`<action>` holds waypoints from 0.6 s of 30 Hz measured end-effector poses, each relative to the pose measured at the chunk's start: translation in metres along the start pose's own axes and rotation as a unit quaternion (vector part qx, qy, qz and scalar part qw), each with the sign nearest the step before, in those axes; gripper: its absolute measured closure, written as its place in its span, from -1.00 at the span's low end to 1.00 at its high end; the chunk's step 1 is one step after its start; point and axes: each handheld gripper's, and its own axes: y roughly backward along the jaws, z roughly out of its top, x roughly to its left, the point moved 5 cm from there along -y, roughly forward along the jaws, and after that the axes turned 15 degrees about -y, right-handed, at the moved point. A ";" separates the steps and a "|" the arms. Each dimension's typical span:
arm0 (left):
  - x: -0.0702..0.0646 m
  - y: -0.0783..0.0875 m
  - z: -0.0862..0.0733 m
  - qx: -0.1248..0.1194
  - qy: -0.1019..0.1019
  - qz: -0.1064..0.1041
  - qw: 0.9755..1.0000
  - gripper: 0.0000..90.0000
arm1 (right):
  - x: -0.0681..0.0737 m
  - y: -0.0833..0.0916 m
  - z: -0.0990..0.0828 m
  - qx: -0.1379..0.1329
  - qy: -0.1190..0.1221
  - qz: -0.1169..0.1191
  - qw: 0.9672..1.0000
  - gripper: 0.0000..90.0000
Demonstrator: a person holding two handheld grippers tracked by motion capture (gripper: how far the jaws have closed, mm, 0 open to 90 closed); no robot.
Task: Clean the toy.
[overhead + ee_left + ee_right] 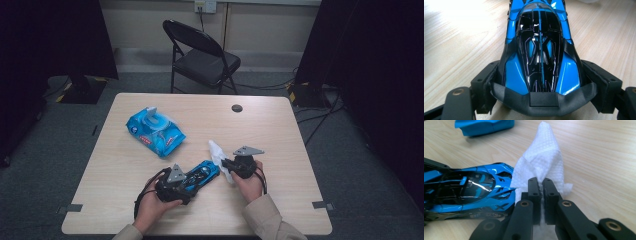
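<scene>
Left tool [541, 100] clamped on the toy car [540, 50] – its view shows roof detail; right tool [540, 187] pinches a wipe [541, 162] against the car, wipe pack [155, 131] up-counter [280, 125].

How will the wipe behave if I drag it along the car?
Probably floppy: the wipe droops in folds above the right gripper. Likely very light, so it should follow the jaws. It may snag on the car's sharp edges.
</scene>
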 end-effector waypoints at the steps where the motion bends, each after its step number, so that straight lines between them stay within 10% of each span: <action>1: 0.000 0.001 0.000 0.002 -0.001 0.001 1.000 -0.50 | 0.000 0.004 0.001 -0.003 -0.001 0.003 1.000 0.94; 12: 0.008 0.025 0.019 -0.032 0.007 -0.008 0.999 -0.44 | -0.004 0.027 0.003 -0.011 0.005 0.014 1.000 0.93; 18: 0.012 0.012 0.042 -0.024 -0.003 -0.009 1.000 -0.36 | -0.005 0.031 -0.006 -0.001 0.003 0.014 1.000 0.93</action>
